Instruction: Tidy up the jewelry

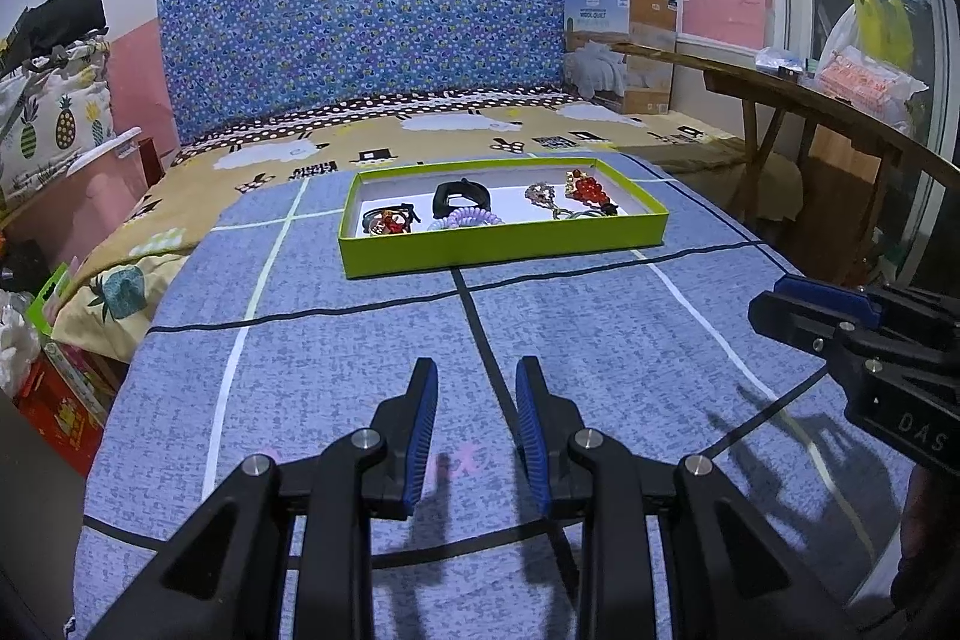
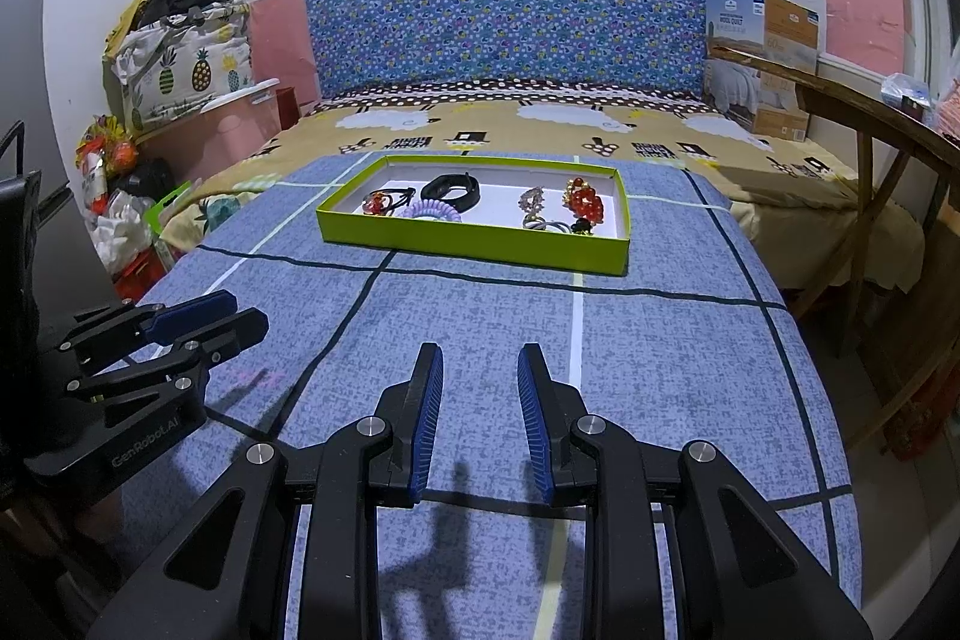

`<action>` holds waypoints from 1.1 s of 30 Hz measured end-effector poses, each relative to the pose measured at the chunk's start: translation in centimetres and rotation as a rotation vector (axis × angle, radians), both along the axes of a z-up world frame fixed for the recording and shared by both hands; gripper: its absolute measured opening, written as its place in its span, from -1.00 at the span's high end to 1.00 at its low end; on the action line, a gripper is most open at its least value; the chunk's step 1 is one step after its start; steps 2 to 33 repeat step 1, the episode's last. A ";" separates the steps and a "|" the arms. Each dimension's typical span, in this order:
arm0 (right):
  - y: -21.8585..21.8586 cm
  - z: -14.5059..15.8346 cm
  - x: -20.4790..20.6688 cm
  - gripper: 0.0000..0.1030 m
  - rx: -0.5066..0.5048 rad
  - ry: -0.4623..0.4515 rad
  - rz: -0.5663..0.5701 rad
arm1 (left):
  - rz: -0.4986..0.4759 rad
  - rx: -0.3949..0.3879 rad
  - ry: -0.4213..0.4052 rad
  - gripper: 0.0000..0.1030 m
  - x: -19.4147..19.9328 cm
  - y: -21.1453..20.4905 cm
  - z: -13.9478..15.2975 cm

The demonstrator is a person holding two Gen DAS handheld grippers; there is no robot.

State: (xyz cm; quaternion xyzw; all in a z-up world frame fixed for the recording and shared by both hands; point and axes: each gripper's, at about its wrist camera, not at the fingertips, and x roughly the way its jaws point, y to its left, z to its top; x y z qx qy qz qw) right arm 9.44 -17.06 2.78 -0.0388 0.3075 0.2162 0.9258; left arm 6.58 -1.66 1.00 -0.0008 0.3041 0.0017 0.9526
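Observation:
A shallow lime-green tray (image 1: 504, 247) (image 2: 474, 244) lies on the blue checked cloth ahead of both grippers. In it lie a black band (image 1: 461, 197) (image 2: 450, 189), a purple coil hair tie (image 1: 467, 219) (image 2: 431, 210), a red-beaded black hair tie (image 1: 389, 220) (image 2: 384, 202), a metal brooch (image 1: 542, 194) (image 2: 533, 201) and a red bead cluster (image 1: 588, 189) (image 2: 585, 203). My left gripper (image 1: 474, 382) is open and empty above the cloth, well short of the tray. My right gripper (image 2: 480, 370) is open and empty too, alongside.
The blue cloth (image 1: 360, 370) covers a table that drops off at left and right. A bed with a blue patterned headboard (image 1: 372, 16) lies behind. A wooden bench (image 1: 810, 100) stands right. Bags and boxes (image 2: 132, 196) are piled left.

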 end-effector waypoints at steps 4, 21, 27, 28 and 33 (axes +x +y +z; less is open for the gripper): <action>0.0 0.0 0.0 0.49 0.000 0.000 0.000 | 0.002 0.002 0.002 0.45 0.0 0.0 0.0; 0.0 0.0 0.0 0.49 0.000 0.000 0.000 | 0.002 0.002 0.002 0.45 0.0 0.0 0.0; 0.0 0.0 0.0 0.49 0.000 0.000 0.000 | 0.002 0.002 0.002 0.45 0.0 0.0 0.0; 0.0 0.0 0.0 0.49 0.000 0.000 0.000 | 0.002 0.002 0.002 0.45 0.0 0.0 0.0; 0.0 0.0 0.0 0.49 0.000 0.000 0.000 | 0.002 0.002 0.002 0.45 0.0 0.0 0.0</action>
